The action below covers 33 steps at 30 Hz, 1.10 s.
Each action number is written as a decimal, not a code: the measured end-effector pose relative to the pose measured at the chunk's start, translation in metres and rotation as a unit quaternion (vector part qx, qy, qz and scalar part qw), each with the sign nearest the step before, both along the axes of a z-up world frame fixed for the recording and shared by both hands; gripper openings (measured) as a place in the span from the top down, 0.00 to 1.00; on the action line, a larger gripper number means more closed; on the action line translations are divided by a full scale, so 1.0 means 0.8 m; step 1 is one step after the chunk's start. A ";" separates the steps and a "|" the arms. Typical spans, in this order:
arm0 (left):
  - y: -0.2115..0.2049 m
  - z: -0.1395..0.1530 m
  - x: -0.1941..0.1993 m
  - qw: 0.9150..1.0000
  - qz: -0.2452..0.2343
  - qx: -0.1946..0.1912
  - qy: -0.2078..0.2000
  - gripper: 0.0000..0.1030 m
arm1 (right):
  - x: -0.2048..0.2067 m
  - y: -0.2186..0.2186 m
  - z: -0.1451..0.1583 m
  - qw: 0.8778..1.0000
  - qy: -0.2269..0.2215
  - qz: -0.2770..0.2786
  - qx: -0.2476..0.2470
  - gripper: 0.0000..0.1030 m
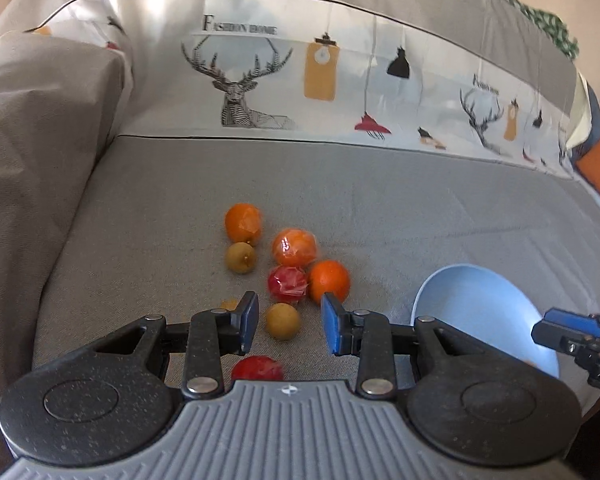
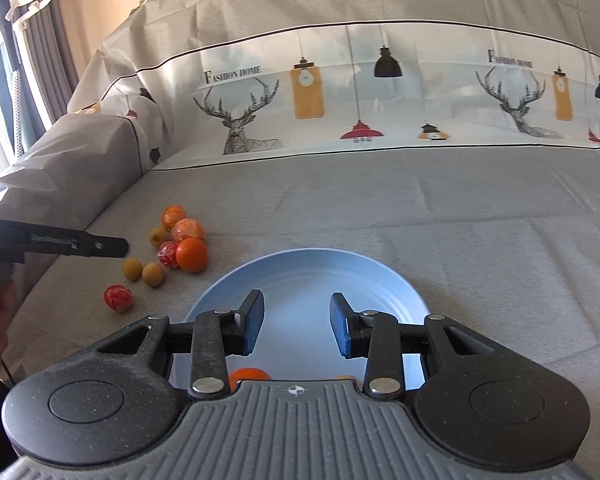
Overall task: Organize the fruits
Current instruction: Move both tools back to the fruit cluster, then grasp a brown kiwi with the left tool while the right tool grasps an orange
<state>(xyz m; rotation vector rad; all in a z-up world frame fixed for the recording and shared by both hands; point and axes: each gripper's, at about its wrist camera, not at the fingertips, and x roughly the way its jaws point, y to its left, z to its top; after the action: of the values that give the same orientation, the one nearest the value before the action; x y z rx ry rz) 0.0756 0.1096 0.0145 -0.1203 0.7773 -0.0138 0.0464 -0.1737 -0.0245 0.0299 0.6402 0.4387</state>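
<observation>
- Left gripper [image 1: 289,323] hangs empty, jaws apart, over small round brown longan [image 1: 283,321] on grey cloth, near pale blue plate [image 1: 480,304]
- Light, thin-shelled; pinch gently across its middle
- Right gripper [image 2: 297,325] empty above plate

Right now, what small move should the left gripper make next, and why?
Probably ease the left gripper down around the tan fruit: it is open and empty, that fruit sits between its fingertips, and the blue plate waits alongside.
</observation>
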 end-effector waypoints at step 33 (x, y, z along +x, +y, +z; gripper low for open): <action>0.013 -0.052 0.048 0.998 0.033 -0.020 0.054 0.74 | 0.081 0.104 -0.006 0.995 0.029 0.054 0.076 0.62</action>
<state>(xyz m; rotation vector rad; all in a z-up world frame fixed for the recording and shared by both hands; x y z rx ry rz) 0.1143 0.1196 -0.0272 -0.1863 0.8812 0.0398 0.1111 -0.0902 -0.0295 0.1546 0.6661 0.5919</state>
